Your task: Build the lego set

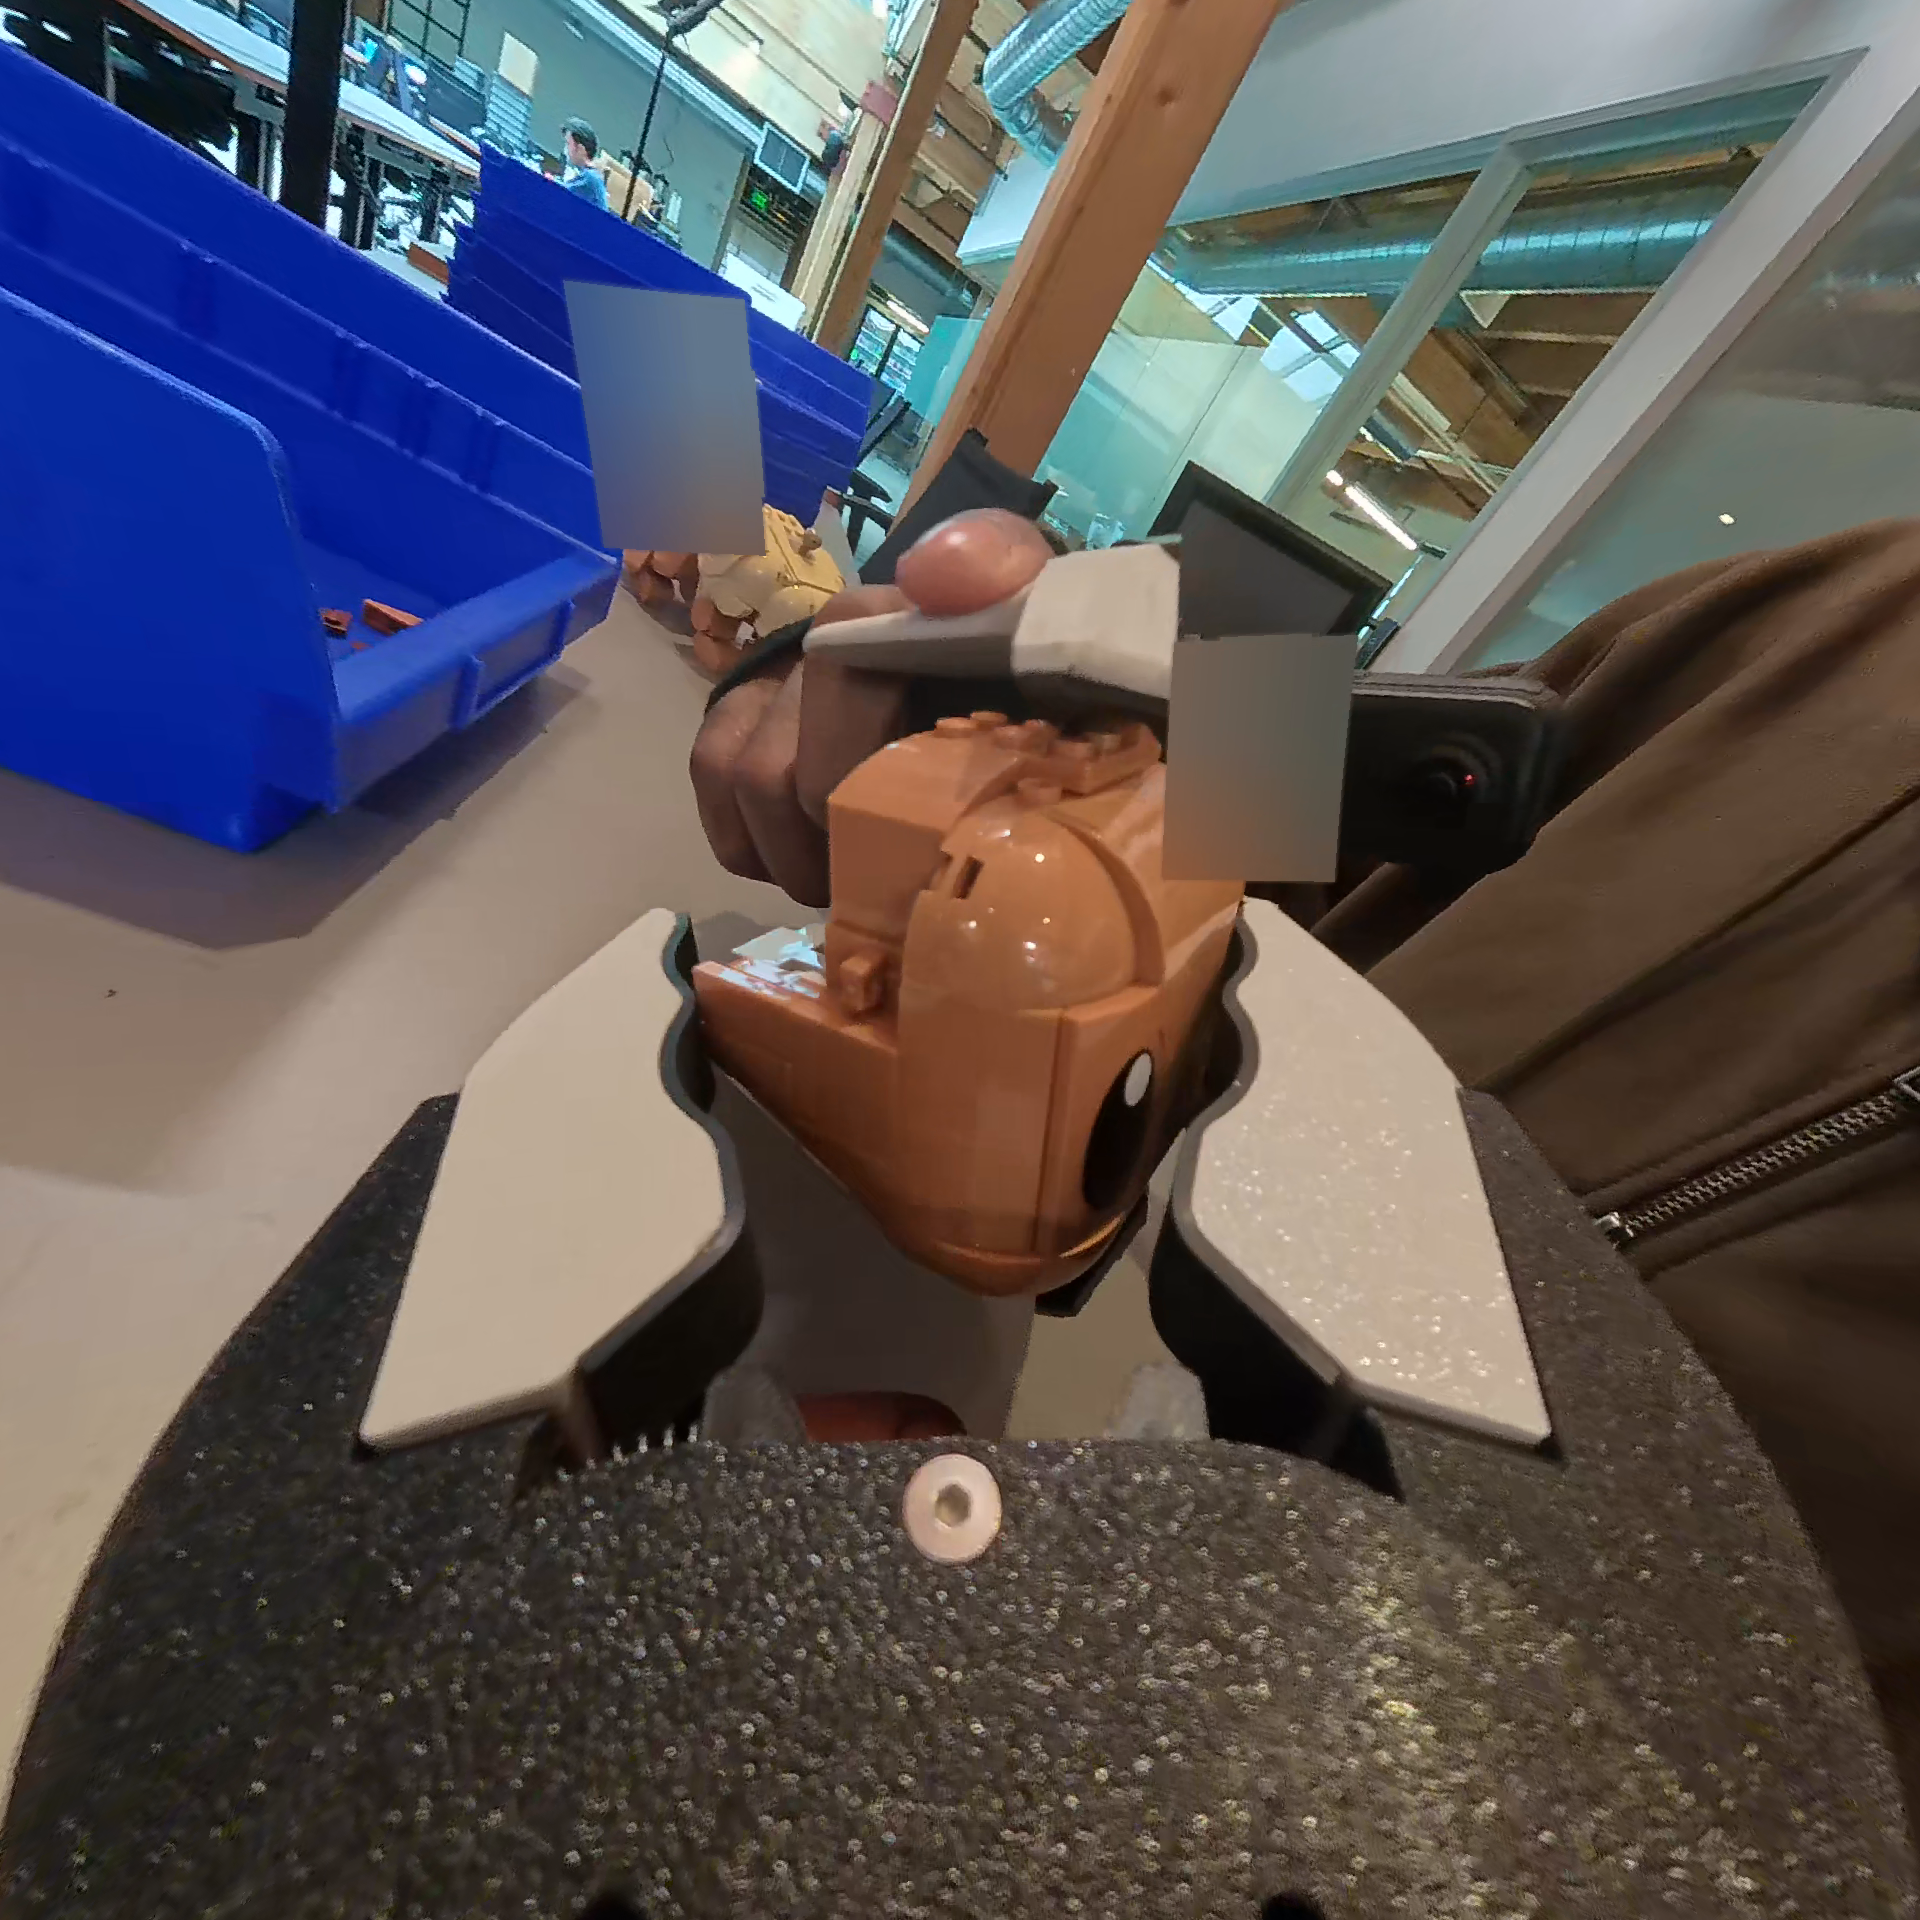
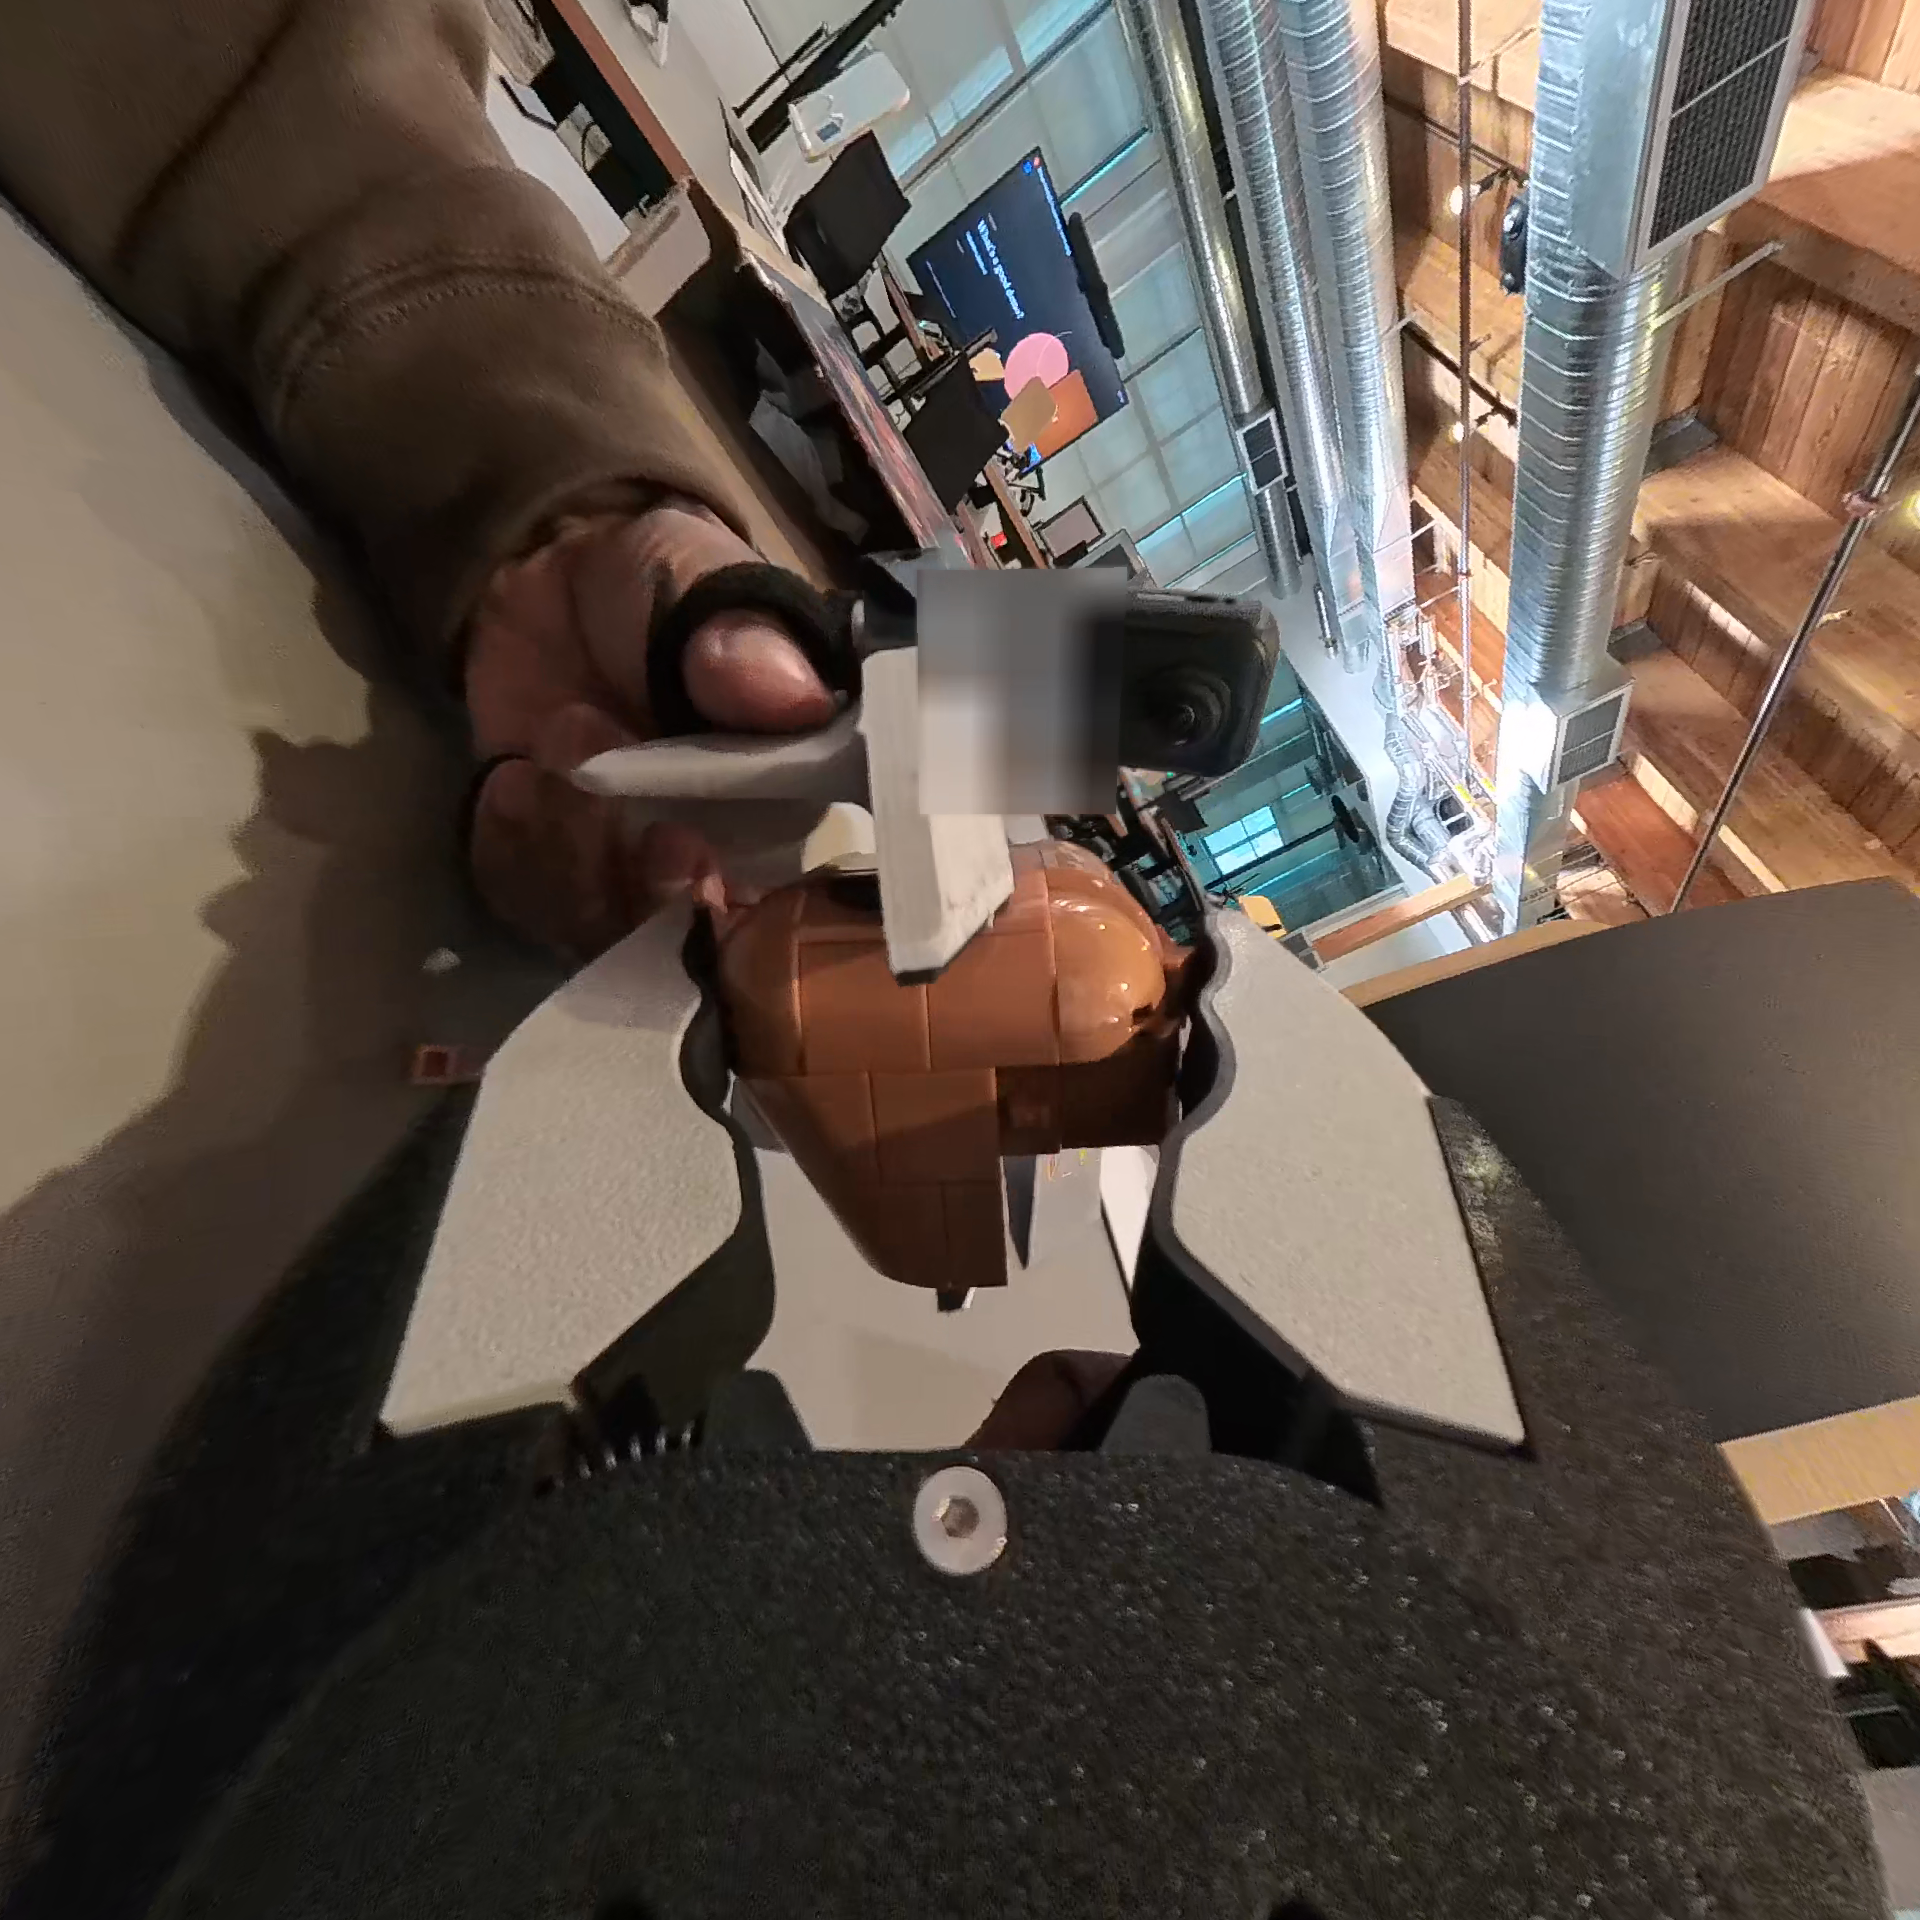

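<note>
Smooth grey table point(image 1: 208, 1039) underneath. Glossy blue plastic bins point(image 1: 260, 520) far left, a few small brown bricks point(image 1: 374, 618) inside the nearest. Grainy black left gripper point(image 1: 966, 997) with matte grey fingers point(image 1: 582, 1164) clamped on a brown lego head point(image 1: 997, 1039): blocky, one shiny dome, a black oval eye. Same lego head point(image 2: 935, 1049) also pinched by the right gripper point(image 2: 945, 1039) from the opposite side, held clear of the table. Tan, half-built lego figure point(image 1: 758, 592) beyond, beside the nearest bin.

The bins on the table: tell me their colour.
The bins are solid bright blue, seen best in the left wrist view.
</note>
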Tool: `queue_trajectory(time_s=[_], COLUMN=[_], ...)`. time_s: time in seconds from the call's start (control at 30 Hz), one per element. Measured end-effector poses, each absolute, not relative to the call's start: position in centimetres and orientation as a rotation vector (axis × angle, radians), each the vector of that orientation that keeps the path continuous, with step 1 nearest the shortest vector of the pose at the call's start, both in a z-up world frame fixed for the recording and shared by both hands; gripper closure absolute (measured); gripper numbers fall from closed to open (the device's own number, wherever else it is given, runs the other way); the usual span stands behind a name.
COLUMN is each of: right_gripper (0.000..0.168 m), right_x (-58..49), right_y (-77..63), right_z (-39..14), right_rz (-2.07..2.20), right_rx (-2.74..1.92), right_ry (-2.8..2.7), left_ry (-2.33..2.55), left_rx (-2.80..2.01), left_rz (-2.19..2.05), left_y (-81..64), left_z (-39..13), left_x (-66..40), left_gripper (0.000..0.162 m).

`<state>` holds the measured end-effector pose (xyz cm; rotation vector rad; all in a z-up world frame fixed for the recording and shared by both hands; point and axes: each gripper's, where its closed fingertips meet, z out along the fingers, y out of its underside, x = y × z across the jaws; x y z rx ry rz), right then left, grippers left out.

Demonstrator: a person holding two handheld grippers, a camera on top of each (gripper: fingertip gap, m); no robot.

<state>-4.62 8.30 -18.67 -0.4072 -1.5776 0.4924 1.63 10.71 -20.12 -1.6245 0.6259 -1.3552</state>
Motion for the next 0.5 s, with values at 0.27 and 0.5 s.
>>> queue_trajectory(time_s=[0.27, 0.5], right_gripper=[0.085, 0.087], right_x=[-4.6, -4.4], right_y=[8.8, 10.1], right_z=[-17.9, -18.0], right_rz=[0.496, 0.35], right_rx=[-0.449, -0.492], right_ry=[-1.511, -1.462], left_ry=[0.572, 0.543], left_rx=[-1.539, -1.488], left_rz=[-1.344, -1.072], left_y=[10.9, 12.0], left_z=[-19.1, -18.8], left_x=[1.1, 0.1], left_gripper=[0.068, 0.067])
